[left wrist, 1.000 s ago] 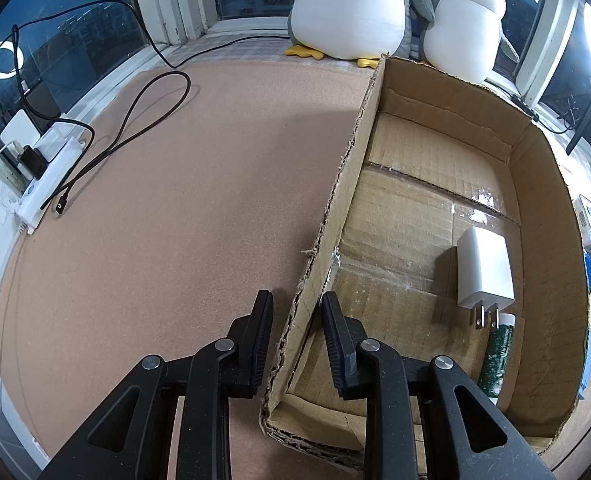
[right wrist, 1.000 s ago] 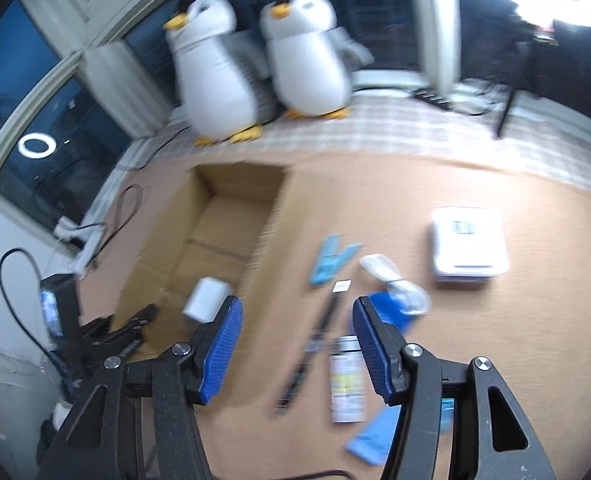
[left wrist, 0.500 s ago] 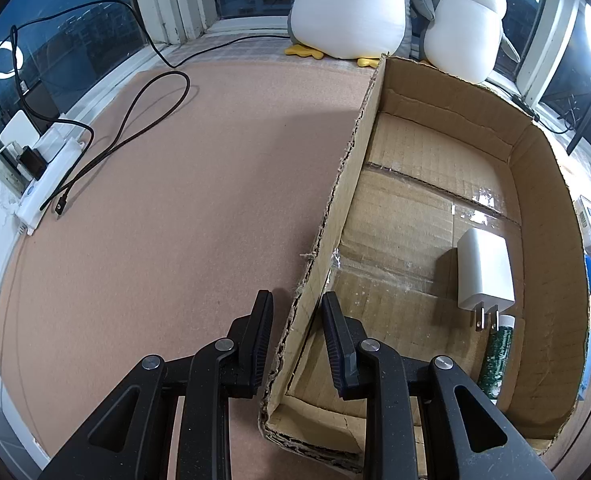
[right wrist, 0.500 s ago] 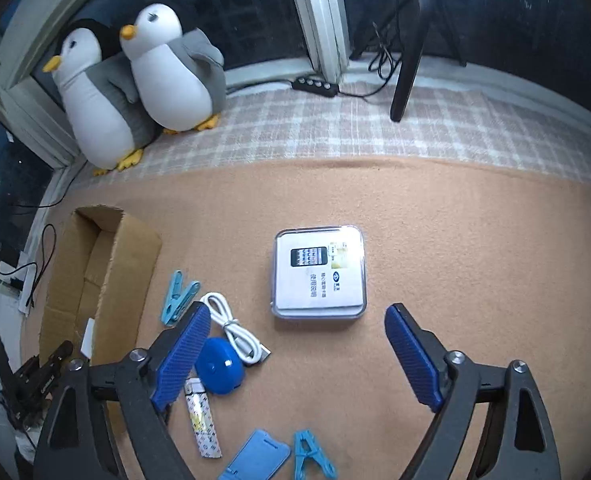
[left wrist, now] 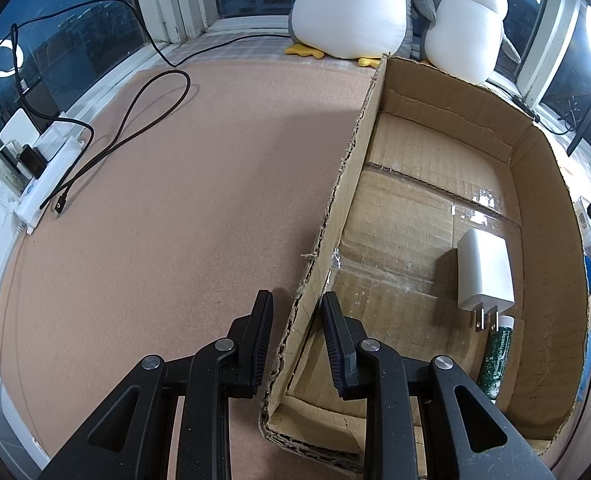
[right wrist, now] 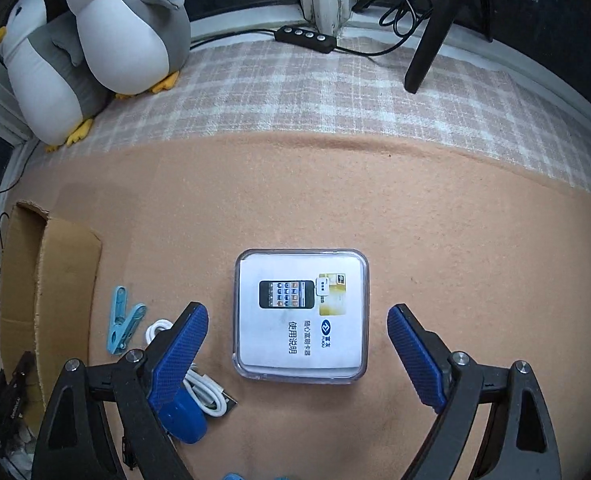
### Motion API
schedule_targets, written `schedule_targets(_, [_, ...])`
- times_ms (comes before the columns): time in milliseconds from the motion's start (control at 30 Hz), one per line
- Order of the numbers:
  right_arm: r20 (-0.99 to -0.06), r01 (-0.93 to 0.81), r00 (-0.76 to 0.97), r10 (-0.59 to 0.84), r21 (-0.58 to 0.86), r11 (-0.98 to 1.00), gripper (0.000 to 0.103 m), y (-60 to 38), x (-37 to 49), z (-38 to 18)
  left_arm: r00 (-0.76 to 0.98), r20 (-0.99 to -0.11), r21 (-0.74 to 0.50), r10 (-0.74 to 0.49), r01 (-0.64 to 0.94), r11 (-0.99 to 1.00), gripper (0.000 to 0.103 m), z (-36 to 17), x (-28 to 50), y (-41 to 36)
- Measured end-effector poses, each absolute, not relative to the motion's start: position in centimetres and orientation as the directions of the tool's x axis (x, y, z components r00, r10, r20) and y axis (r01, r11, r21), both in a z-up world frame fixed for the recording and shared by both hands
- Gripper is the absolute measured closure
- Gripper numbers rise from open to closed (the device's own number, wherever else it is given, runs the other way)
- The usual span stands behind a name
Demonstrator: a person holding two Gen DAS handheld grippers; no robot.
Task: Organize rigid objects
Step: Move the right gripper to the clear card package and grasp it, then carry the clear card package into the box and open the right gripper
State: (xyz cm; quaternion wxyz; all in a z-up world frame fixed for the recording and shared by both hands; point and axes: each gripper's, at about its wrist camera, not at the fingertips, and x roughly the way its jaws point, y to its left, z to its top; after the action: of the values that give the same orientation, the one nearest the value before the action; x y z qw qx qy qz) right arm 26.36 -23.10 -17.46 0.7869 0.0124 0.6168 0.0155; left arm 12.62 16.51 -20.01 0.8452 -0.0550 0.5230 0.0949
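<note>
My left gripper point(left wrist: 295, 316) is shut on the left wall of the open cardboard box point(left wrist: 337, 208), one finger outside and one inside. In the box lie a white charger plug point(left wrist: 485, 276) and a green tube point(left wrist: 495, 354). My right gripper point(right wrist: 297, 328) is open wide, its blue pads point(right wrist: 183, 344) on either side of a clear square case point(right wrist: 301, 314) with a printed leaflet, hovering above it. The box point(right wrist: 55, 280) shows at the left of the right wrist view.
A light blue clothespin point(right wrist: 121, 320), a white cable point(right wrist: 199, 388) and a blue round object point(right wrist: 185, 420) lie left of the case. Two penguin plush toys point(right wrist: 107, 28) and a tripod leg point(right wrist: 431, 32) stand at the back. A power strip point(left wrist: 43, 168) with cables lies far left.
My right gripper swung from the box side toward the clear case, opened wider and came down close over it. My left gripper held still on the box wall.
</note>
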Motion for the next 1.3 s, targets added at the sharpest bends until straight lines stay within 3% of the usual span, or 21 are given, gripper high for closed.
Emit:
schedule_targets(433, [-0.981,-0.016,0.193,0.002,-0.001,1.000,0.015,-22.3,27.3,-18.9,0.435,-0.895,0.005,0.102,-0.218,0.976,0.075,-20.0,12.6,16.6])
schedule_targets(700, [-0.980,-0.008,0.198,-0.014,-0.016,1.000,0.036,-22.4,27.5,-19.7,0.436,-0.894,0.005,0.102,-0.218,0.976,0.075,-20.0,12.6,16.6])
schedule_targets(900, [-0.977,-0.008,0.211,-0.013,-0.015,1.000,0.036,-23.3,27.8,-19.5,0.436,-0.895,0.003,0.100,-0.219,0.976,0.075,-20.0,12.6,16.6])
schedule_targets(1300, [-0.942,-0.065,0.327,0.078,0.060,0.996,0.036,-20.9,24.6,-12.5,0.438,-0.893,0.001,0.099,-0.219,0.976,0.075,-20.0,12.5,16.7])
